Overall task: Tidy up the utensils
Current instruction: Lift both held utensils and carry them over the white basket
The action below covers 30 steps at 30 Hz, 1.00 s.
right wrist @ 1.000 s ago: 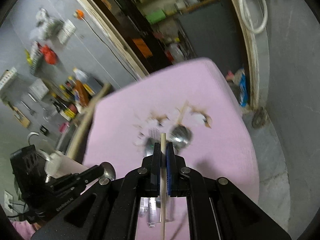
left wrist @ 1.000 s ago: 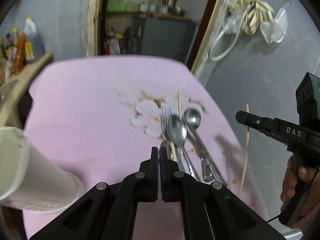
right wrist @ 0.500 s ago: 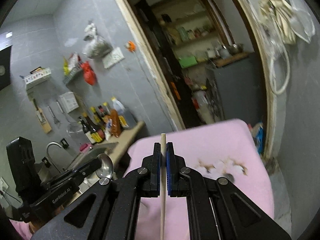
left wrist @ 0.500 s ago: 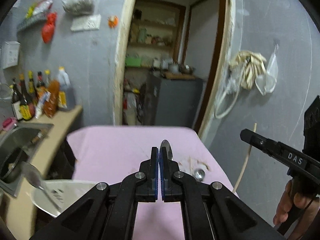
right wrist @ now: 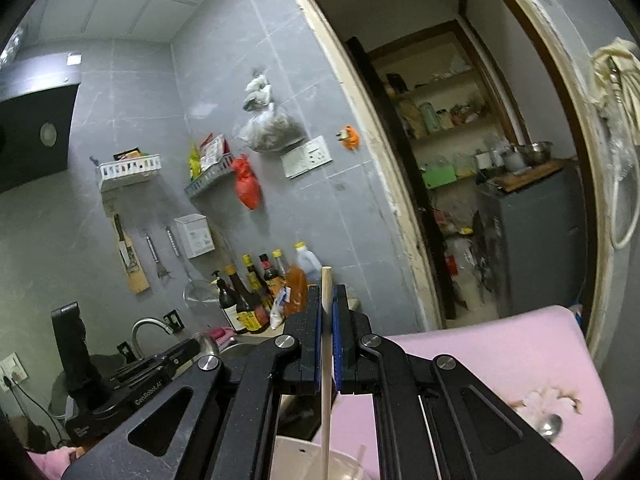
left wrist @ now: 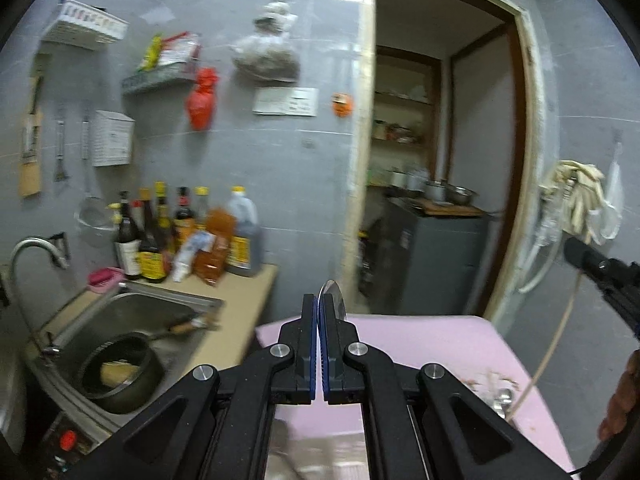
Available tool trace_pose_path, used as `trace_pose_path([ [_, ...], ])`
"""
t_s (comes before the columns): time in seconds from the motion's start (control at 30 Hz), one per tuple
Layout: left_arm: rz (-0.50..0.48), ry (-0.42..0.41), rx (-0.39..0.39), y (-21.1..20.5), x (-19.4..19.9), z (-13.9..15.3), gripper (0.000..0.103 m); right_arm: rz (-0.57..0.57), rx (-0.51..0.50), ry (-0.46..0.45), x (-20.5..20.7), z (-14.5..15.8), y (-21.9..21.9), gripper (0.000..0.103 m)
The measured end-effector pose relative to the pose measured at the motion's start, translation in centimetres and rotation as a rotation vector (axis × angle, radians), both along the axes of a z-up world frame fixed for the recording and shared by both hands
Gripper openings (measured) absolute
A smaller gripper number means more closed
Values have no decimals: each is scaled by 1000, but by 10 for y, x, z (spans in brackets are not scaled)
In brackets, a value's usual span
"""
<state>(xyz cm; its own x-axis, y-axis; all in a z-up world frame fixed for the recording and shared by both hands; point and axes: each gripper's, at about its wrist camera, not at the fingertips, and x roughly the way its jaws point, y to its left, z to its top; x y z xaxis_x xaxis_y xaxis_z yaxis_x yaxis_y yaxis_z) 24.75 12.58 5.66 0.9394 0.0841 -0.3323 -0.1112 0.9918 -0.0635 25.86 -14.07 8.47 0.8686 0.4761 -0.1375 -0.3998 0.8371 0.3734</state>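
Note:
My left gripper (left wrist: pixel 319 300) is shut on a metal spoon (left wrist: pixel 334 296), whose bowl sticks up past the fingertips. My right gripper (right wrist: pixel 327 292) is shut on a pale wooden chopstick (right wrist: pixel 326 360), held upright; its lower end hangs over a white holder cup (right wrist: pixel 312 460) at the bottom edge. The right gripper with the chopstick (left wrist: pixel 556 344) also shows at the right of the left wrist view. Loose spoons (left wrist: pixel 502 398) lie on the pink tablecloth (left wrist: pixel 440 344); one spoon (right wrist: pixel 550 426) shows in the right wrist view. The left gripper (right wrist: pixel 202 346) shows low on the left there.
A steel sink (left wrist: pixel 132 320) with a dark pot (left wrist: pixel 116 376) and a tap (left wrist: pixel 36 252) lies left of the table. Sauce bottles (left wrist: pixel 188 236) stand on the counter. An open doorway (left wrist: pixel 440 184) with a grey cabinet is behind the table.
Both grippers have tilted up and risen from the table, each keeping its load. The view swung from the tablecloth to the wall, sink and doorway.

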Motion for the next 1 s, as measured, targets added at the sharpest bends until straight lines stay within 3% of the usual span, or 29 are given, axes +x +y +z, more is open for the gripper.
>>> trace_pose_path([
  [0.37,80,-37,65,28,3,-39,2,-66,-169,-17,12,-32,50,5],
  [0.63,69,-93,127,13,-4,-78,2,-87,-172,53,21,-68,55,5],
  [1.0,13,-66,201,-7,-11,-107,2,-72,-180,125,16,-105,61,5],
])
